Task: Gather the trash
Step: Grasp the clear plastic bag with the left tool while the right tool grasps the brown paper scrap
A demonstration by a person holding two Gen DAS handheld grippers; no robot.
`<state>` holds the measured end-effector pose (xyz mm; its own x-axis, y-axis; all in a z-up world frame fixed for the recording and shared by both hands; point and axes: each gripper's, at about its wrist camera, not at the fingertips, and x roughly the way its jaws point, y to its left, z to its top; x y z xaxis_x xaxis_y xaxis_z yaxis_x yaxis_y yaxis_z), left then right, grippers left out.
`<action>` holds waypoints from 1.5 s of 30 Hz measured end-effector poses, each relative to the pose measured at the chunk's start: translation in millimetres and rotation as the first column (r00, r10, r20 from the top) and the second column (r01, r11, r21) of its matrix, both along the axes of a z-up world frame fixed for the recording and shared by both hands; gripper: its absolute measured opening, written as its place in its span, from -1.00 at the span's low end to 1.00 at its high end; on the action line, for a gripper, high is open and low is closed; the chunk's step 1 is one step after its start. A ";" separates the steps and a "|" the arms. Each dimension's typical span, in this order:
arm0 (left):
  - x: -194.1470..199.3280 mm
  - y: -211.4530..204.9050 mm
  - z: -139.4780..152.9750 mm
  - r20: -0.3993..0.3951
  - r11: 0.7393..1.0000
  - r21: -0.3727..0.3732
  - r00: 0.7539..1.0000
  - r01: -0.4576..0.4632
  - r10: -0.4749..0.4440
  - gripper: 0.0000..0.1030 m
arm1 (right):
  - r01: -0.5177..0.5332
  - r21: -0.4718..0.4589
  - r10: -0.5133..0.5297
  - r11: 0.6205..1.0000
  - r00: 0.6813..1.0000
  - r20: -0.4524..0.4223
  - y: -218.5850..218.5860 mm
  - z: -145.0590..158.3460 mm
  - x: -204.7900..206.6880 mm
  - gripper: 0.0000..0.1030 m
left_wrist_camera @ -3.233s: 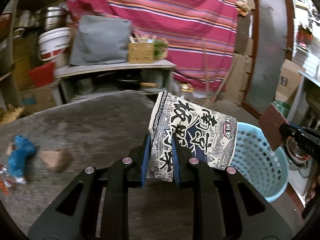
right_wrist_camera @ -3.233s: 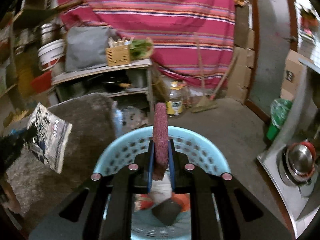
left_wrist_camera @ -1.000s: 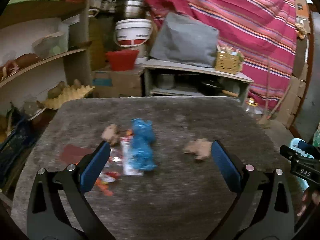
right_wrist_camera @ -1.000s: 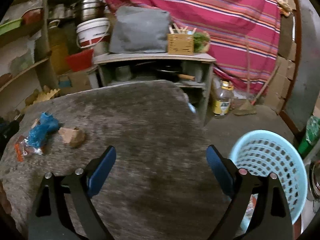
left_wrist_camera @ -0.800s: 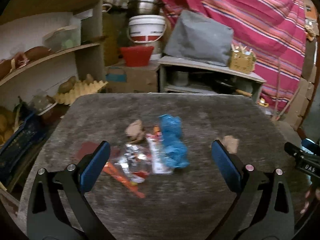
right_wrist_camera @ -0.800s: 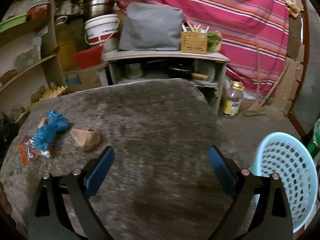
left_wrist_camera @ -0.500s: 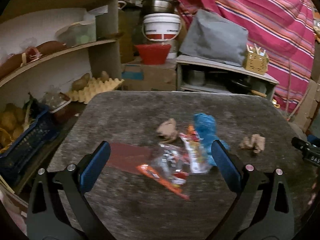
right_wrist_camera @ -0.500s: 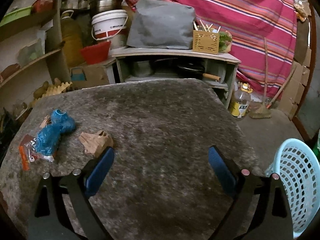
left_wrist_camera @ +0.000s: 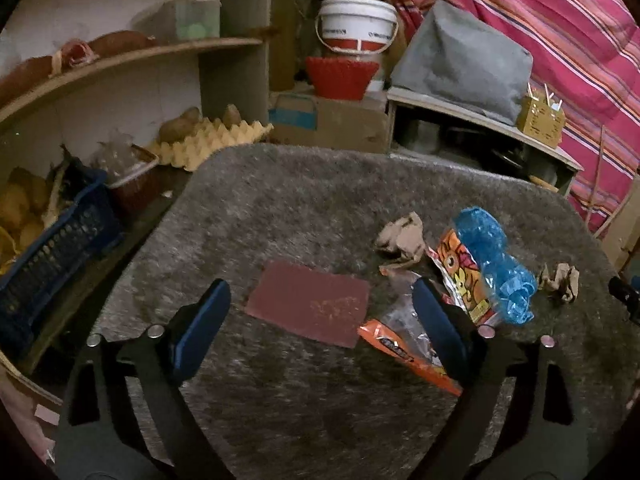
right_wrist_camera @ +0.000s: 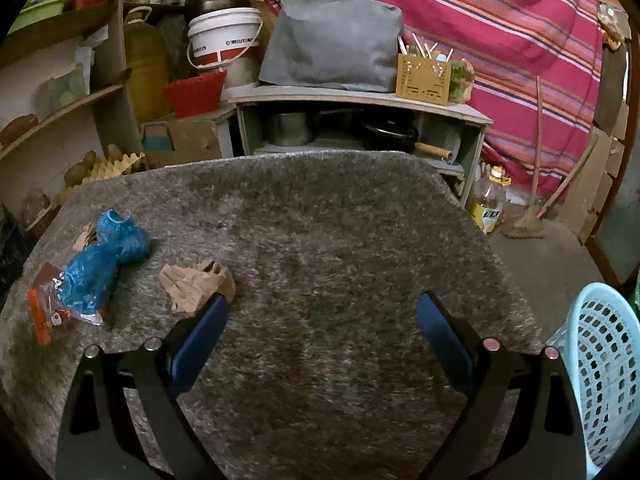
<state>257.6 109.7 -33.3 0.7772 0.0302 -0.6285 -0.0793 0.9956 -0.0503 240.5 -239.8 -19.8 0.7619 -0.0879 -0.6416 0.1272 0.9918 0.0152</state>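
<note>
Trash lies on a grey furry table (left_wrist_camera: 304,208). A flat dark red sheet (left_wrist_camera: 310,302) rests between the fingers of my left gripper (left_wrist_camera: 320,320), whose jaws are closing and do not touch it. To its right lie an orange wrapper (left_wrist_camera: 404,350), a printed snack wrapper (left_wrist_camera: 460,276), a crumpled blue bag (left_wrist_camera: 496,264) and two brown paper balls (left_wrist_camera: 402,236) (left_wrist_camera: 560,280). My right gripper (right_wrist_camera: 322,324) is open over bare table, with a brown paper ball (right_wrist_camera: 196,280) just beyond its left fingertip and the blue bag (right_wrist_camera: 100,266) farther left.
A light blue laundry basket (right_wrist_camera: 604,364) stands on the floor off the table's right edge. Shelves with a dark blue crate (left_wrist_camera: 48,248) and an egg tray (left_wrist_camera: 208,140) lie left. A low cabinet (right_wrist_camera: 360,120), buckets and a striped cloth stand behind.
The left gripper swung left from the basket side and down over the trash pile, now framing the red sheet with its jaws a little narrower. The right gripper shifted left toward the brown paper ball.
</note>
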 end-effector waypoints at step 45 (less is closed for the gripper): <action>10.5 -0.2 23.7 0.060 0.991 0.127 0.997 -0.048 0.041 -0.30 | -0.191 -0.027 0.186 0.981 0.975 -0.124 76.4 -35.4 55.6 0.08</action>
